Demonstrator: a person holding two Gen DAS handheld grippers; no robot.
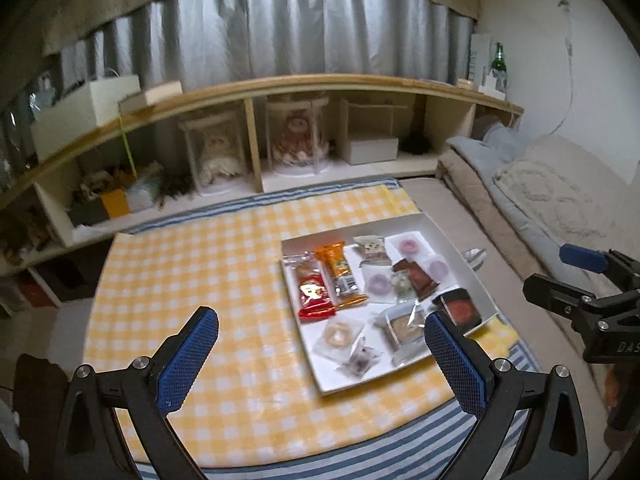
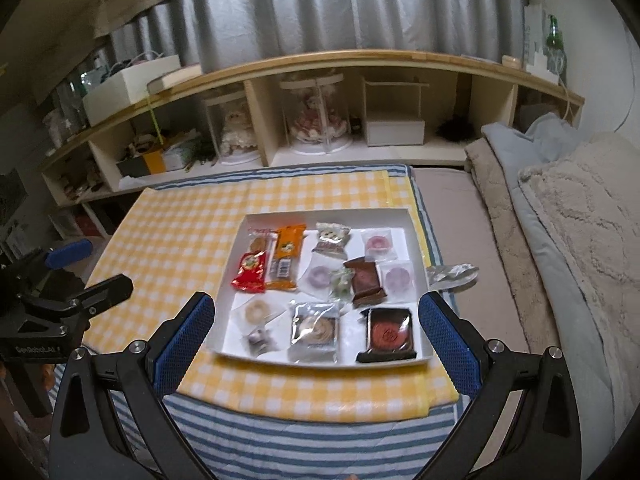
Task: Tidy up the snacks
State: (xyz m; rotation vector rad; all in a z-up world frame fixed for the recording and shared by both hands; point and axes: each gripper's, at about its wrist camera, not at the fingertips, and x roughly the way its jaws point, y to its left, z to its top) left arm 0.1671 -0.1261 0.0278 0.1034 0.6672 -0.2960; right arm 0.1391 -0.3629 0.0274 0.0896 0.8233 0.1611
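A flat white tray (image 2: 256,216) lies on the yellow checked cloth (image 2: 180,232) and holds several wrapped snacks: a red packet (image 2: 250,271), an orange bar (image 2: 286,257), a brown bar (image 2: 366,280), a dark box with a red round cake (image 2: 388,334) and clear packets with ring biscuits. The same tray (image 1: 296,242) shows in the left wrist view, right of centre. My left gripper (image 1: 322,354) hovers open above the cloth at the tray's near left side. My right gripper (image 2: 316,344) hangs open over the tray's near edge. Neither holds anything.
A silver wrapper (image 2: 452,274) lies just right of the tray on the mattress. Folded blankets (image 2: 560,216) and a pillow fill the right side. Low wooden shelves (image 2: 320,64) with dolls in clear cases, boxes and a green bottle (image 2: 554,38) run along the back.
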